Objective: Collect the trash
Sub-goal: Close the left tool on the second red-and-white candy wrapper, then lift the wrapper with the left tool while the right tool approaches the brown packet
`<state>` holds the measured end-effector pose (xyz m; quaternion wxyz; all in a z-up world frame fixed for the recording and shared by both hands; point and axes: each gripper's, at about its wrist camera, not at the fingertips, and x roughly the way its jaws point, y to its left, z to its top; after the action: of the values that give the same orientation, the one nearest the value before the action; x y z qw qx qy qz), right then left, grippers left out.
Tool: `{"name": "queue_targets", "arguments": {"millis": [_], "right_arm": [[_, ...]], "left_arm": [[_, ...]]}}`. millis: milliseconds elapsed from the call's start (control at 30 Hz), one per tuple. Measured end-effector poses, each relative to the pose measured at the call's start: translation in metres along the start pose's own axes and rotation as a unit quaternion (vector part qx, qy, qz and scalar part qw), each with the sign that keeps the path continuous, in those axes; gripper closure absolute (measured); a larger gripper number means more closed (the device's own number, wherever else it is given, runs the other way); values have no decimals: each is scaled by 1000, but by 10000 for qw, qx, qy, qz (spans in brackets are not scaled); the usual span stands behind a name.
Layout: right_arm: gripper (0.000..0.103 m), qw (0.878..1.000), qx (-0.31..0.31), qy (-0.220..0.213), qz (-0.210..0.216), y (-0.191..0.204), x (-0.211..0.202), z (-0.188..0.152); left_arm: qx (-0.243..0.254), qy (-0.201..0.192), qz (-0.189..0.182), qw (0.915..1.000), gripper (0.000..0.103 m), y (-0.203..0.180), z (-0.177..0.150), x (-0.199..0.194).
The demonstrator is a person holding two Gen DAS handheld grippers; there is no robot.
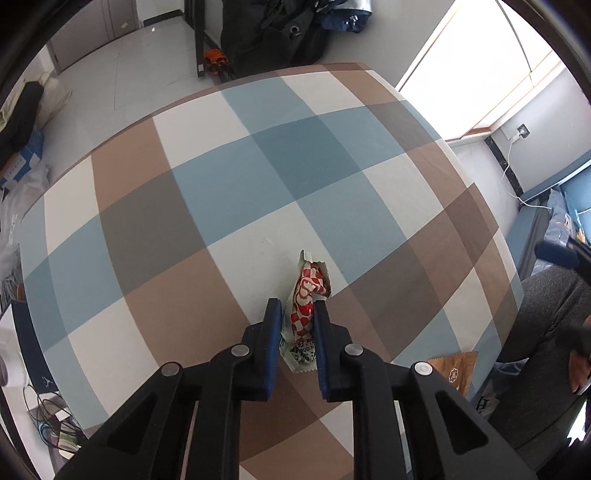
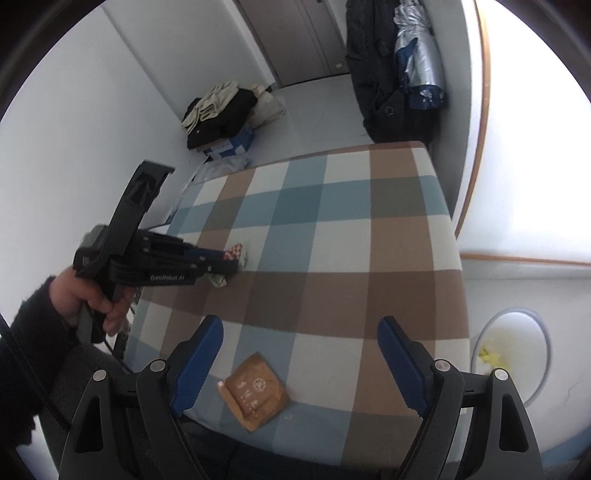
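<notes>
Left wrist view: left gripper (image 1: 295, 308) at lower centre, blue pads pressed on a crumpled red-and-white checked wrapper (image 1: 304, 306) lying on the checked tablecloth (image 1: 229, 192). Wrapper's upper end poking out past the fingertips, its pale lower end with print too small to read. Brown packet (image 1: 452, 373) at lower right, near the table edge, partly cut off by the gripper's frame. Dark bags (image 1: 273, 29) bunched at the top, beyond the far edge. Grey-clad leg at far right, half hidden by the rim.

Right wrist view: right gripper (image 2: 300, 354) low in the frame, jaws spread wide with nothing between the pads, hovering over the near edge. Brown packet (image 2: 255, 397) flat on the cloth just below and between the fingers. Left hand (image 2: 86, 299) at middle left clasping its gripper (image 2: 231, 266), which hides most of the wrapper (image 2: 236, 253). Pile of clothes (image 2: 221, 110) at upper left; round white bin (image 2: 513, 354) at right, contents blurred.
</notes>
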<state>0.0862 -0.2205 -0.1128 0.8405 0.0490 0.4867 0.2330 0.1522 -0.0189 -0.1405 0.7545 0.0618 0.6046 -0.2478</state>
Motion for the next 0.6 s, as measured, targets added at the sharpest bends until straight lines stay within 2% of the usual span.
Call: {"name": "queue_targets", "arguments": {"millis": [267, 467, 600], "right_arm": [[18, 9940, -875, 651, -5, 46, 31, -35], [18, 9782, -1836, 869, -429, 73, 51, -53], [19, 9698, -2081, 1051, -721, 80, 66, -58]], "left_arm": [[-436, -195, -195, 9987, 91, 15, -6, -13], [-690, -536, -373, 9955, 91, 26, -8, -33], [-799, -690, -491, 9932, 91, 29, -11, -41]]}}
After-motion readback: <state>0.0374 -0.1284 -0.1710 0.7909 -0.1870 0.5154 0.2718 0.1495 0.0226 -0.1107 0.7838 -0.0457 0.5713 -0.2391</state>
